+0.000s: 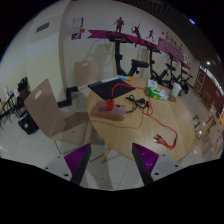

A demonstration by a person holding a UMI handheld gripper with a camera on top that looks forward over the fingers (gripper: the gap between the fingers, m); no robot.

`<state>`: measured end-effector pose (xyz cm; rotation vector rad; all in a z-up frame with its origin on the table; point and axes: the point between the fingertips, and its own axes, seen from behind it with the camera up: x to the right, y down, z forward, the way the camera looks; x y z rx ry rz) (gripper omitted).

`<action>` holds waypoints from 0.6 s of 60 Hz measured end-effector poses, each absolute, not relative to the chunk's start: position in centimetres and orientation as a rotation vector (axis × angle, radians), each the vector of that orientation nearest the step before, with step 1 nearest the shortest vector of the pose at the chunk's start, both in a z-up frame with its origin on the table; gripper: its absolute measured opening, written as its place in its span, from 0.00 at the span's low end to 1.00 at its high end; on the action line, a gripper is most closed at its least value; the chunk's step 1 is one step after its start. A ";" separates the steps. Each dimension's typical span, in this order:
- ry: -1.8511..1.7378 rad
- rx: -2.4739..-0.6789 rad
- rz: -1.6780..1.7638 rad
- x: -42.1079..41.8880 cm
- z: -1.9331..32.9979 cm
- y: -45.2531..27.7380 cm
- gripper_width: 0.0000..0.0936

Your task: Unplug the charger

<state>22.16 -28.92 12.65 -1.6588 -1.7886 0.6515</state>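
- Gripper [106, 160] hangs wide apart, holding nothing, well short of the counter [150, 125].
- Charger [137, 103], likely the small clutter by the red cable [150, 120] mid-counter, untouched.
- Nothing unplugged yet; approach and grasp remain.

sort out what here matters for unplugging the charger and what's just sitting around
For the job:
- gripper, fingers open, well short of the table
- red cable trailing across the round table
- clutter of gear where the cable leads; no charger or plug can be made out in it

Just lying about:
- wooden chair beside the table
- dark panel on the table
- exercise machines along the back wall
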 end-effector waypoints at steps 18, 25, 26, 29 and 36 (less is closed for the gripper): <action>-1.674 -1.652 0.757 16.1 11.6 -33.2 0.92; -1.614 -1.636 0.779 12.6 11.3 -33.5 0.92; -1.608 -1.635 0.779 12.0 11.0 -33.5 0.91; -1.586 -1.632 0.780 10.0 10.3 -33.6 0.92; -1.523 -1.628 0.784 5.5 8.5 -33.2 0.92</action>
